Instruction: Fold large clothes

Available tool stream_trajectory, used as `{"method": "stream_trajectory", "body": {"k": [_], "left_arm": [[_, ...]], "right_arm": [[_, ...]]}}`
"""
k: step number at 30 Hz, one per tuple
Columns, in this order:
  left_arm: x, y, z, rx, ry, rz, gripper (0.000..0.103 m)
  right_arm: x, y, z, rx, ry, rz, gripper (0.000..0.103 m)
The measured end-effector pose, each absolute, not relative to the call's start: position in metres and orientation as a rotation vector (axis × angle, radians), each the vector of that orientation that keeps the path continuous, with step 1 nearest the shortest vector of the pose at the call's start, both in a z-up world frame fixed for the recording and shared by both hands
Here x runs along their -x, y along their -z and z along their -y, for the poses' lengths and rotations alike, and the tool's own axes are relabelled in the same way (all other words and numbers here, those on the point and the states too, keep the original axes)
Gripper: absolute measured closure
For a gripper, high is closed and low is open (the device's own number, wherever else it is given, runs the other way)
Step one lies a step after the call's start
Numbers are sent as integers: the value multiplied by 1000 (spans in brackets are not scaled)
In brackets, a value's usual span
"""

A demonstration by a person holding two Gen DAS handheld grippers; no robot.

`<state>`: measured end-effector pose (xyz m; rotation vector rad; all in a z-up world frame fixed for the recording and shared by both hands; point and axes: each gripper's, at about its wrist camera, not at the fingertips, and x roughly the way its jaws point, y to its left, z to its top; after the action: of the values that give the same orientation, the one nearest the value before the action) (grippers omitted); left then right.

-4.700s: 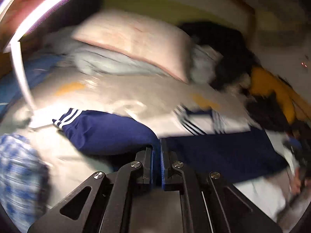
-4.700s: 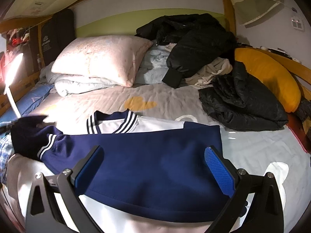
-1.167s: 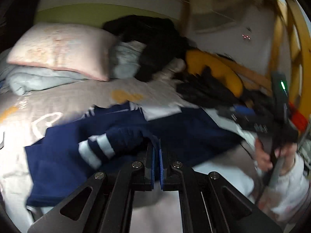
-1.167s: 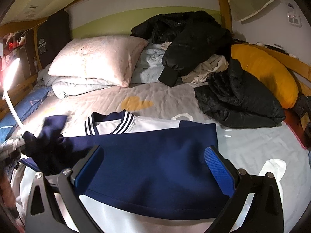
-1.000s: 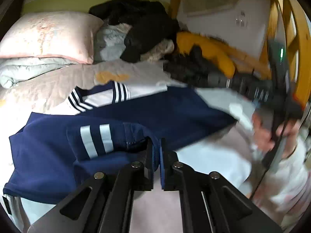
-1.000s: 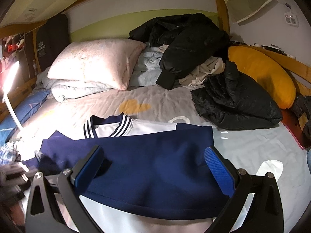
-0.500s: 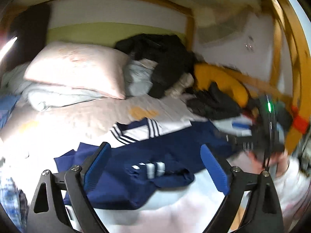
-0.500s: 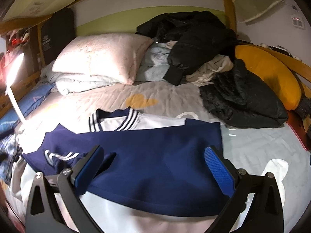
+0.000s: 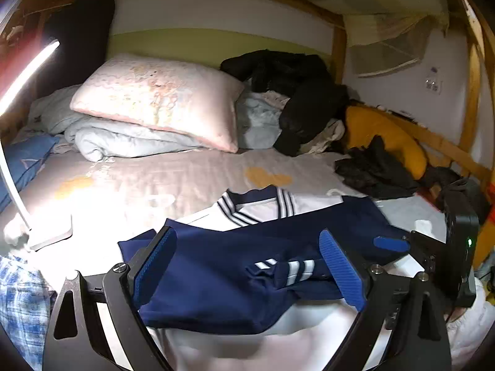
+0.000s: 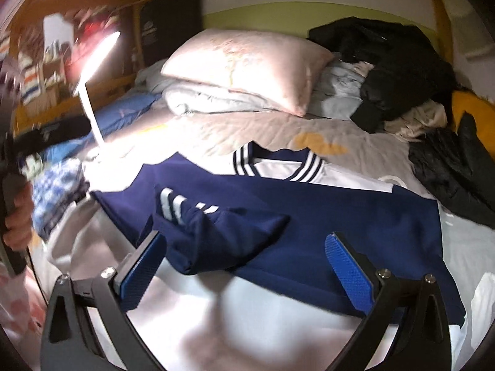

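Observation:
A navy and white sweater [image 9: 216,275] lies flat on the bed, its striped collar [image 9: 253,204] toward the pillow. One sleeve with a white-striped cuff [image 9: 294,270] lies folded across the navy body; it also shows in the right wrist view [image 10: 198,216]. My left gripper [image 9: 247,266] is open and empty, just above the sweater's near edge. My right gripper [image 10: 244,262] is open and empty over the sweater [image 10: 340,210], and shows at the right of the left wrist view [image 9: 439,247].
A pink pillow [image 9: 161,99] on a folded quilt [image 9: 123,142] lies at the head of the bed. Black jackets [image 9: 294,83] and a yellow cushion [image 9: 383,136] fill the far right. A lit desk lamp [image 10: 92,71] and plaid cloth [image 9: 21,303] sit at the left.
My left gripper carried the sleeve across the sweater's body, opened and let it go, then drew back. The right gripper has swung left over the sweater.

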<state>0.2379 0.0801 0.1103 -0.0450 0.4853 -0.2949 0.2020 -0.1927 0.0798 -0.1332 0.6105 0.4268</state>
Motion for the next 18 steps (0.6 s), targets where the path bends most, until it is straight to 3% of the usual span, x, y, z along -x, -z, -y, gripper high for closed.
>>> {"method": "stream_trajectory", "body": {"k": [3, 5, 7, 12, 16, 18], "left_arm": [[-246, -103, -86, 79, 294, -521, 10], [-250, -99, -91, 109, 286, -535, 10], [-252, -97, -97, 129, 275, -545, 10], [-252, -97, -104, 149, 271, -541, 10], [-253, -95, -101, 130, 264, -548, 10], [-254, -93, -98, 112, 250, -556, 10]], "right_arm": [[-206, -69, 182, 169, -421, -645, 42], [-207, -62, 181, 179, -423, -653, 77], [-207, -60, 188, 155, -393, -634, 100], [-222, -62, 216, 110, -277, -638, 100], [-252, -47, 240, 87, -172, -775, 100], [-258, -41, 246, 71, -193, -818, 94]]}}
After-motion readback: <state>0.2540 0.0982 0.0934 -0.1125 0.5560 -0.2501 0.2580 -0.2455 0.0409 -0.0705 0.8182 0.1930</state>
